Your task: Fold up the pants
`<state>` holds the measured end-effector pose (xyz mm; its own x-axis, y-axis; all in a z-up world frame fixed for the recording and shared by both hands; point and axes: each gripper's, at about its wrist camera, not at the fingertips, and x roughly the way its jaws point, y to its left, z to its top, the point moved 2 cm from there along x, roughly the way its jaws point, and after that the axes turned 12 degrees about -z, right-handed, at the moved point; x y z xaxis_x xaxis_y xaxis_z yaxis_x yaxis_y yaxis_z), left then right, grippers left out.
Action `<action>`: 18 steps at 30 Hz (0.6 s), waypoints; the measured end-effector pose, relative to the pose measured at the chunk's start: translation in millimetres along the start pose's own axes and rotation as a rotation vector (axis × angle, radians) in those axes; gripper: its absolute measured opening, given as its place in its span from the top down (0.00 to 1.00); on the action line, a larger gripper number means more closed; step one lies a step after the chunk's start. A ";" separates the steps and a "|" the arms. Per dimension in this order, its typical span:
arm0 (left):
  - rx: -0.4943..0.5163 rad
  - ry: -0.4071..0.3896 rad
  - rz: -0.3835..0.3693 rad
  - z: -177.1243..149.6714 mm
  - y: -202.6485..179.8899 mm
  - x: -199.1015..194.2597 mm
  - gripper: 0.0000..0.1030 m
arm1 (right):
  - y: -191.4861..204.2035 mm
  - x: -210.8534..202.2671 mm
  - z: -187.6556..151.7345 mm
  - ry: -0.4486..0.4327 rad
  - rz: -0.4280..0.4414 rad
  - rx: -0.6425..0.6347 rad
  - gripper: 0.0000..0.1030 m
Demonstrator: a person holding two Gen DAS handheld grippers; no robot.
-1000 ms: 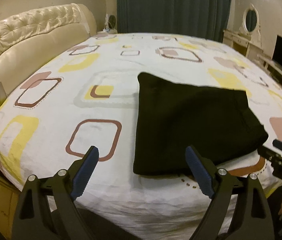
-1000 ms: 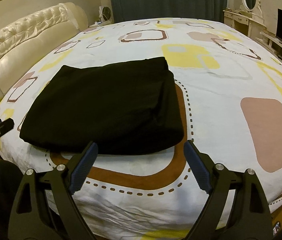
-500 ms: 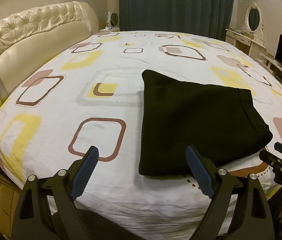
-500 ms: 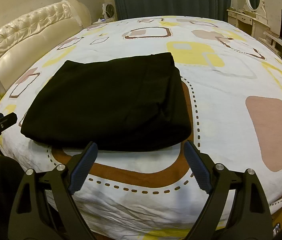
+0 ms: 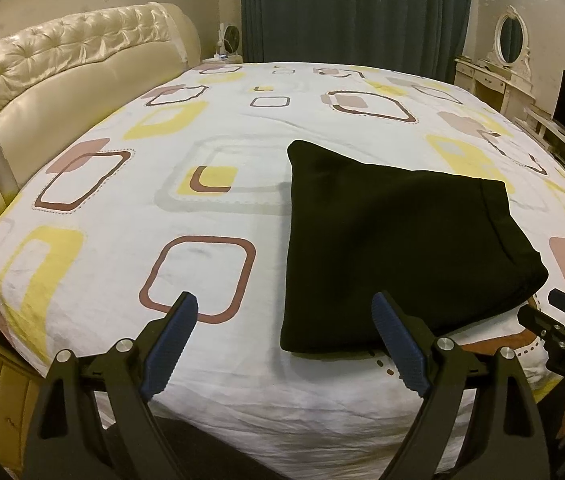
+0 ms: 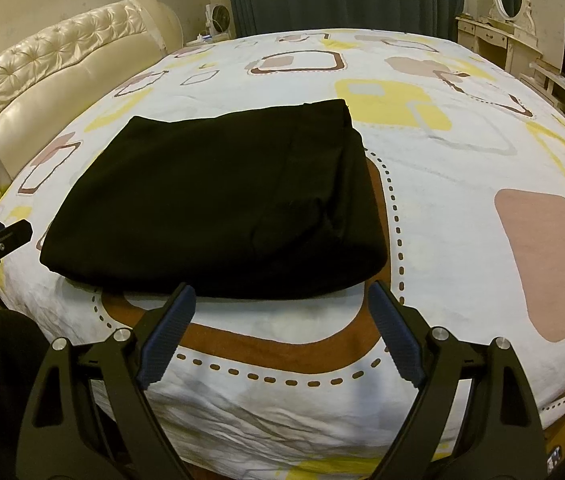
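Black fabric: the pants point(image 5: 398, 248) lie as a compact folded rectangle on the bed point(image 5: 210, 280), near its front edge, right of centre in the left wrist view.
Change over the last second: none of note; the bundle keeps the same shape and place, and both tools stay put.
Left gripper point(image 5: 286, 344): fingers spread wide, nothing between them, short of the cloth.
Right gripper point(image 6: 280, 334): fingers likewise apart and empty, just in front of the near hem.
Task status: folding appears complete; no loose leg or waistband shows.
Next step, judged: withdraw, or press the top layer flat.
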<state>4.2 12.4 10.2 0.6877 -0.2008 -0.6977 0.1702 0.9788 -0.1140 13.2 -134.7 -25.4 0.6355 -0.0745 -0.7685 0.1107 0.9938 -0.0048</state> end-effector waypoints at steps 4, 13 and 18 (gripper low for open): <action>0.002 0.002 0.005 0.0 -0.2 0.3 0.15 | 0.4 1.2 -1.4 0.005 -0.001 -0.002 0.15; -0.004 0.001 0.007 0.5 0.4 0.5 0.15 | -0.4 1.8 -1.4 0.007 0.004 -0.003 0.15; -0.001 0.001 0.007 0.3 0.4 0.1 0.15 | 0.8 1.4 -1.7 0.006 0.004 -0.004 0.15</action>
<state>4.6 12.8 10.3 0.6883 -0.1938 -0.6991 0.1644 0.9803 -0.1099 12.9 -133.9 -27.6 0.6314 -0.0697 -0.7723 0.1047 0.9945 -0.0042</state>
